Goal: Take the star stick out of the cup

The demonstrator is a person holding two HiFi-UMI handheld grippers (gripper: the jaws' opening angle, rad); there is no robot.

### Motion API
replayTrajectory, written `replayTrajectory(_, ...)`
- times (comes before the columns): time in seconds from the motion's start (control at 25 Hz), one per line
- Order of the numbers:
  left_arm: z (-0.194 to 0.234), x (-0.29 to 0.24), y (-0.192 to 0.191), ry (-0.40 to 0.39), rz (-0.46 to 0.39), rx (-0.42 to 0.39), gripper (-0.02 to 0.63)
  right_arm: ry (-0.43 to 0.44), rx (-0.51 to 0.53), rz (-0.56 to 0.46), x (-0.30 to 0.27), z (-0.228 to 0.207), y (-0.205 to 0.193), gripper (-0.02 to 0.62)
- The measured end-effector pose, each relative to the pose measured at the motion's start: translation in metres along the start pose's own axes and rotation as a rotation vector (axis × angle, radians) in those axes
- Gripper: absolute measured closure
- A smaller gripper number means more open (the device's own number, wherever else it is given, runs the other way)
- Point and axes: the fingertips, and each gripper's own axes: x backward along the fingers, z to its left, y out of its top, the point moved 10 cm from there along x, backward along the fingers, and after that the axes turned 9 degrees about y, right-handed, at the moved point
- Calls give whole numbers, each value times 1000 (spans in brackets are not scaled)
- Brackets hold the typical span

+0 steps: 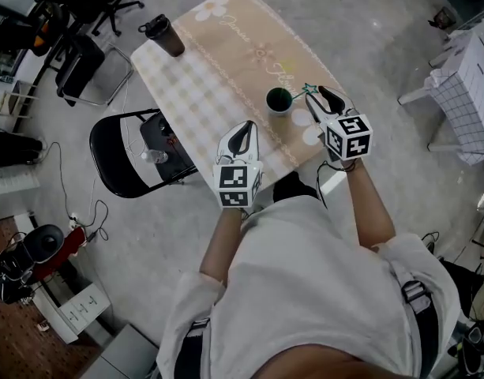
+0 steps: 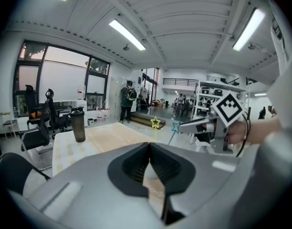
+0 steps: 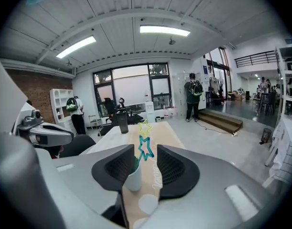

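At far left on the tabletop [image 1: 226, 61] stands a dark lidded tumbler [image 1: 163, 35]. A beige checked cloth covers the tabletop. It carries cursive lettering and white flower prints, and the words are too small to read.

Next comes the left gripper [image 1: 242, 135], low over the near edge of the cloth and well apart from the cup. In its own view the jaws meet at their tips and hold nothing.

Right of it, a white cup [image 1: 279, 100] stands on the cloth with two star sticks upright in it, a teal star stick [image 3: 145, 149] in front and a yellow star stick [image 3: 144, 128] behind. From overhead only the teal star shows, leaning toward the right gripper [image 1: 327, 98].

The right gripper's jaws stand apart, and in its own view the cup and the teal star lie between them. The left gripper view shows the jaw tips level with the teal star, but contact cannot be judged. Each gripper's cube carries black-and-white square markers.
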Motion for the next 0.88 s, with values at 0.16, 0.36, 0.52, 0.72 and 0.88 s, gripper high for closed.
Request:
replayTrajectory(0.16, 5, 1, -1, 18, -9, 17, 603, 5, 22, -28, 1, 3, 2, 574)
replayTrajectory(0.36, 4, 7, -9, 12, -2, 25, 603, 31, 40, -79, 9, 15, 4, 578)
replayTrajectory(0.52, 3, 15, -9, 16, -17, 29, 603, 21, 69, -132, 22, 25, 15, 580)
replayTrajectory(0.72, 3, 27, -8, 22, -36, 36, 603, 8, 92, -188, 46, 37, 29, 580)
replayTrajectory(0.88, 4, 38, -13, 33, -51, 49, 603, 9, 133, -240, 66, 55, 43, 581)
